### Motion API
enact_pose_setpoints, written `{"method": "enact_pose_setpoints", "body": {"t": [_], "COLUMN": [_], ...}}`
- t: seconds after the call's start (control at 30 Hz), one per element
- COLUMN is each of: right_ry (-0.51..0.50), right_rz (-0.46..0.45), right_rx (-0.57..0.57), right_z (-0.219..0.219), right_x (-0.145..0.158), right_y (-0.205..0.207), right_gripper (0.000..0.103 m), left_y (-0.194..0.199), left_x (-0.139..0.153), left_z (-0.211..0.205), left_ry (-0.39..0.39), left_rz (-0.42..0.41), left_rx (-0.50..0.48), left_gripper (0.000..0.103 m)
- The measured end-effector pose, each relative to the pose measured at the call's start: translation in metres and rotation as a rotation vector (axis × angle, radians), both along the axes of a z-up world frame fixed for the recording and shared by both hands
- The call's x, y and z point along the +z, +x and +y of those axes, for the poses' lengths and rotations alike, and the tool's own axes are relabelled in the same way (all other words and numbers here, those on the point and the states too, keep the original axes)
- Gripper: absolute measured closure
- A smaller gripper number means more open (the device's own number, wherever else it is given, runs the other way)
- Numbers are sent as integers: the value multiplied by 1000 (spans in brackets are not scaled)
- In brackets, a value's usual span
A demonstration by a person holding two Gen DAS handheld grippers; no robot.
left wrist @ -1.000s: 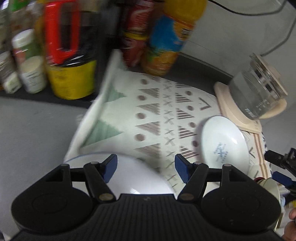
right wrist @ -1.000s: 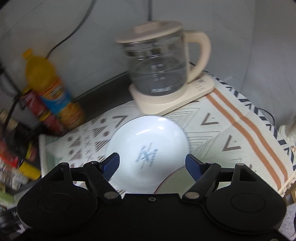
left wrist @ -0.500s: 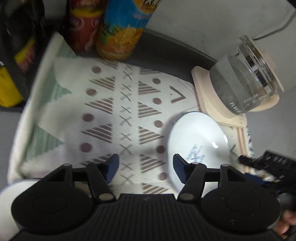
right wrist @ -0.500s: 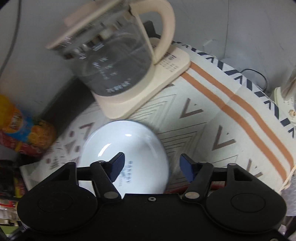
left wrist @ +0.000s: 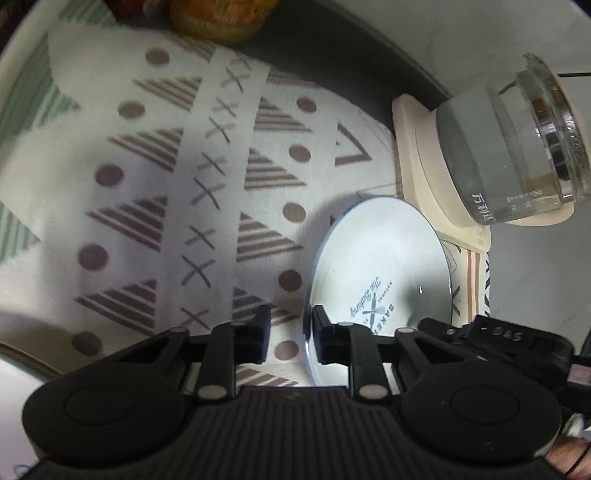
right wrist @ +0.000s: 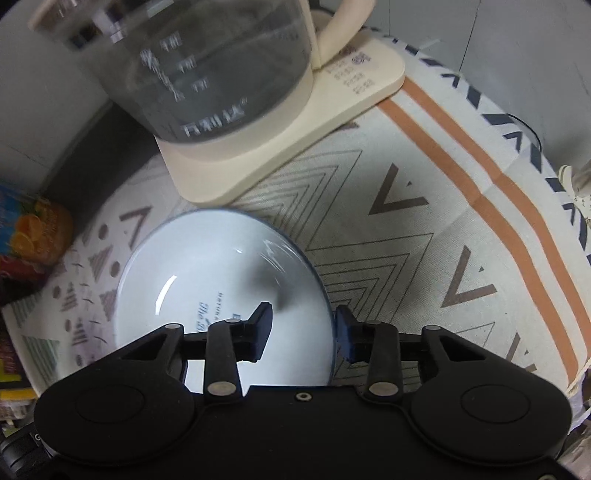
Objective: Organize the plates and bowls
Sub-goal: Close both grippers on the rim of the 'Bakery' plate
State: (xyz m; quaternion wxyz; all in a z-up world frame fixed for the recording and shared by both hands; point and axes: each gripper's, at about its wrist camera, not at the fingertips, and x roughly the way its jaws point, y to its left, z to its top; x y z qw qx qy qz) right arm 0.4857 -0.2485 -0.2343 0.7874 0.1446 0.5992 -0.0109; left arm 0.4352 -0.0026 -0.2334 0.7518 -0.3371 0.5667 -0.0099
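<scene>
Here both tongs straddle opposite rims of the white bowl (right wrist: 221, 280) lying on the patterned cloth (left wrist: 155, 192) just beside the glass kettle (right wrist: 207, 70): left tongs (left wrist: 290, 334) and right tongs (right wrist: 301, 330) narrowed around the rim, clamp contact unclear.

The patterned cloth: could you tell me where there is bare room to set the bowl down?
Free: the cloth left of the bowl, below the bottles; also the striped cloth right of the bowl, below the kettle. Crowded: between bowl and kettle base.
</scene>
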Motion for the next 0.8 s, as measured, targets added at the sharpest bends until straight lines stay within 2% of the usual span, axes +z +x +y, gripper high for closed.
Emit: {"method": "enact_pose_setpoints", "body": {"t": [0.13, 0.3, 0.43, 0.53, 0.63, 0.8], "right_ry": [-1, 8, 29, 58, 99, 154], "right_rz": [39, 29, -18, -62, -104, -153], "right_rx": [8, 6, -14, 20, 33, 46], "right_z": [2, 1, -6, -3, 0, 13], "right_x": [-15, -13, -5, 7, 18, 31], "right_y": [4, 3, -5, -9, -10, -12], "right_gripper": [70, 74, 85, 91, 95, 96], "left_y": [3, 5, 2, -1, -4, -14], "left_x": [0, 0, 6, 13, 20, 34], "left_z": [-9, -18, -13, -4, 6, 23], "left_ry": [14, 38, 74, 90, 88, 95], "left_rz": [-17, -8, -46, -54, -72, -101], "left_rx": [-10, -8, 6, 31, 57, 111], "left_gripper": [86, 91, 91, 91, 91, 91]}}
